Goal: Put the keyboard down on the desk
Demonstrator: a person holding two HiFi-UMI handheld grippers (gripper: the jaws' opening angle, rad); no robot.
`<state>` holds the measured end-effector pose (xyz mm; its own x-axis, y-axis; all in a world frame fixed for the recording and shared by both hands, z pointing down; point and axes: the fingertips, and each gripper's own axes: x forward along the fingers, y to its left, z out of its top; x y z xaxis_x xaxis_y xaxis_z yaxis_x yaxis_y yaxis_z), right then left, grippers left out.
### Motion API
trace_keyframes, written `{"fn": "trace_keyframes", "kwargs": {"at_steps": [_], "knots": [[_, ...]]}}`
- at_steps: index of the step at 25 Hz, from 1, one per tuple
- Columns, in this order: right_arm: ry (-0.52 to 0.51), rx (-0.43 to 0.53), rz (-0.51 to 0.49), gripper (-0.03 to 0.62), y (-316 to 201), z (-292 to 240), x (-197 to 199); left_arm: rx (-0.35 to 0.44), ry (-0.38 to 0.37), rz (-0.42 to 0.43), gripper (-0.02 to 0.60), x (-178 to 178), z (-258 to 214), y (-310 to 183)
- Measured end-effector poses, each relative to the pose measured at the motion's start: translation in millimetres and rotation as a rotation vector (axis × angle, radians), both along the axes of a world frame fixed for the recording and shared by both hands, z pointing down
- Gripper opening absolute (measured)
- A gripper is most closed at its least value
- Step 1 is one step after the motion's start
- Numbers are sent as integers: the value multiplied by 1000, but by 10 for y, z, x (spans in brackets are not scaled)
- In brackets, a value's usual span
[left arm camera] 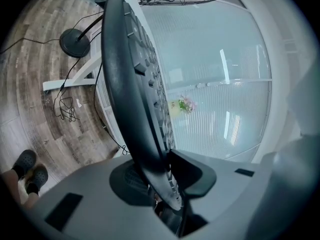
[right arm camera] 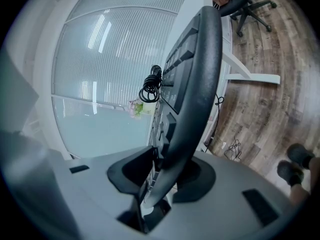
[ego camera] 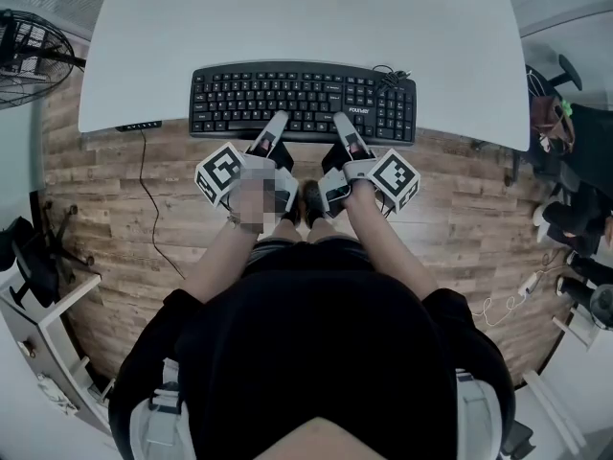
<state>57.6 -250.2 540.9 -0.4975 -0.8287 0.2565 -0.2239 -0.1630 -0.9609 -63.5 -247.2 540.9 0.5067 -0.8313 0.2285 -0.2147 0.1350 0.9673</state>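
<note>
A black keyboard [ego camera: 302,102] lies level over the front part of the white desk [ego camera: 287,17], its near edge at the desk's front edge. Whether it rests on the desk I cannot tell. My left gripper [ego camera: 276,123] is shut on the keyboard's near edge, left of the middle. My right gripper [ego camera: 342,123] is shut on the same edge, right of the middle. In the left gripper view the keyboard [left arm camera: 130,84] runs edge-on out of the gripper [left arm camera: 162,184]. In the right gripper view the keyboard [right arm camera: 195,74] is clamped the same way in the gripper [right arm camera: 160,176].
The keyboard's coiled cable [ego camera: 388,77] lies on its far right corner. A floor fan [ego camera: 29,56] stands left of the desk, with a power strip [ego camera: 139,125] and a trailing cord under the desk's left edge. An office chair [ego camera: 565,84] and clutter are at the right.
</note>
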Motion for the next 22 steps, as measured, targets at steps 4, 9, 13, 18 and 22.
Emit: {"fn": "trace_keyframes", "kwargs": {"at_steps": [4,9,13,18,22], "knots": [[26,-6,-17,137,-7,4,-16,-19,-36,12,134,-1,27,5],[72,-28,-43,160,16,68,-26,-24,-87,40,172,-13,65,37],[72,-19,-41,188,-5,52,-25,-26,-114,63,190,-3,63,35],[70,-12,-48,227,-31,14,-57,-24,-138,90,224,-2,43,20],[74,-2,-60,258,-16,-6,-81,-13,-150,114,269,3,23,47]]}}
